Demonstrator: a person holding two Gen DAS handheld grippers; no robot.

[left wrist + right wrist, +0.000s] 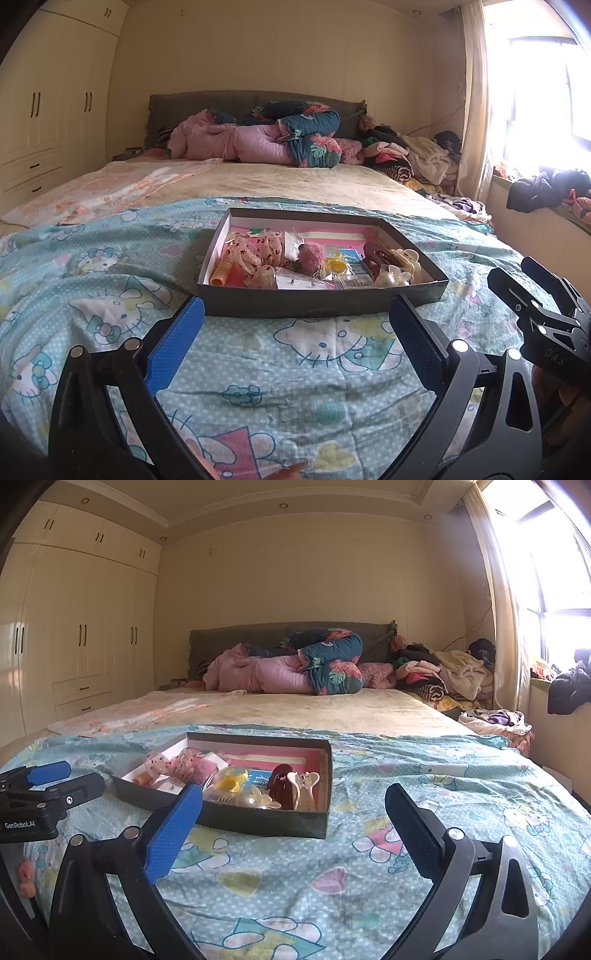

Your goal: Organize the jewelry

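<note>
Both tongs are spread wide and pinch nothing: the left gripper [295,332] and the right gripper [293,821] hang over the blue cartoon blanket [258,387]. Just past them sits the dark box [317,304] full of small things. The cream hair claw [304,790], near the right wall, looks light, hard and slippery, so grab its thick middle. The spotted bows [255,254] on the left look soft.

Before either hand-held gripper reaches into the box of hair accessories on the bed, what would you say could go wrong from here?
1. The shallow box sits on a soft, rumpled sheet; a push could tip or slide it.
2. The brown claw clip, cream claw clip and clear packets lie crowded together, so wide jaws might grab several.
3. The left hand-held gripper and right hand-held gripper are close and could collide.
</note>
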